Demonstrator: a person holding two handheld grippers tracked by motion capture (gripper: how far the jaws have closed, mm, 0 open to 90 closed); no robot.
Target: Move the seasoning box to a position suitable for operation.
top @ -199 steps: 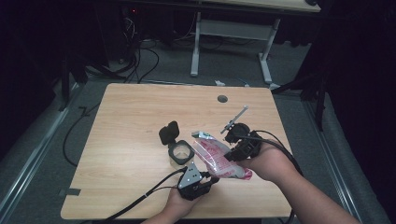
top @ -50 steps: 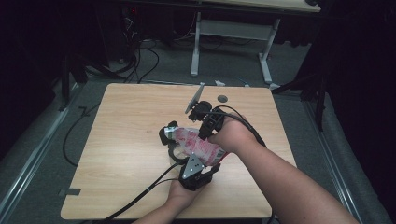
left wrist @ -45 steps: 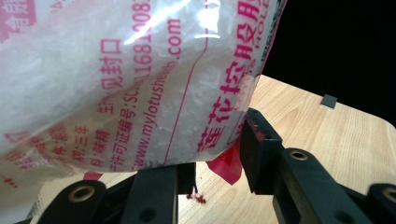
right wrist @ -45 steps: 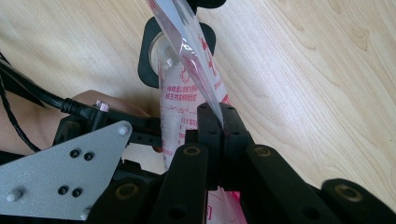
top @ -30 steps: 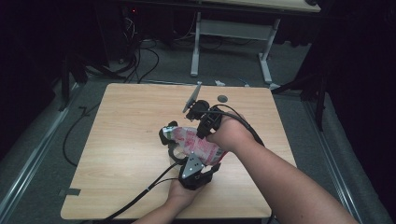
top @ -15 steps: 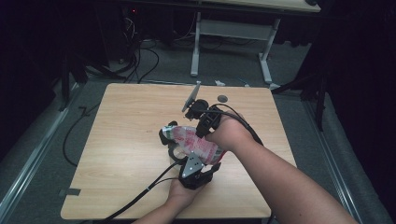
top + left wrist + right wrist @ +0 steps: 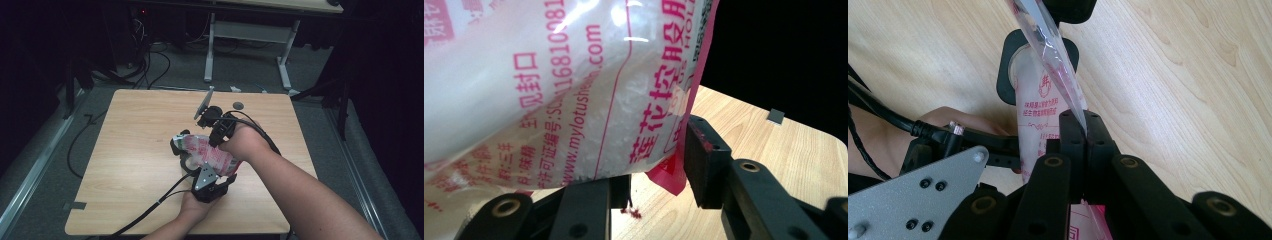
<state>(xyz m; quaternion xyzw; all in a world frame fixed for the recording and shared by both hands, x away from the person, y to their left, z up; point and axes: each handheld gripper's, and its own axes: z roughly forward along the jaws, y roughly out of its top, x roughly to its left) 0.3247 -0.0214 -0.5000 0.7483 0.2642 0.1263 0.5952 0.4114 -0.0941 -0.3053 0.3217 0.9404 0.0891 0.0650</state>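
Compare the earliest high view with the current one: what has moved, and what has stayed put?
The right gripper swung from the table's right side toward the middle and far edge, carrying the plastic bag leftward over the left gripper. Both grippers grip the bag. The left gripper, table and small round disc stayed put.

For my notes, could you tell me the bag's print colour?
Pink-red on the clear bag, best in the left gripper view.

The table [image 7: 130,150] is bare across the left half of the high view and along its upper edge, giving open passage. The centre is obstructed by the plastic bag [image 7: 207,156], both grippers and the forearms entering from the bottom and lower right. A small grey disc [image 7: 238,105] lies near the top edge.
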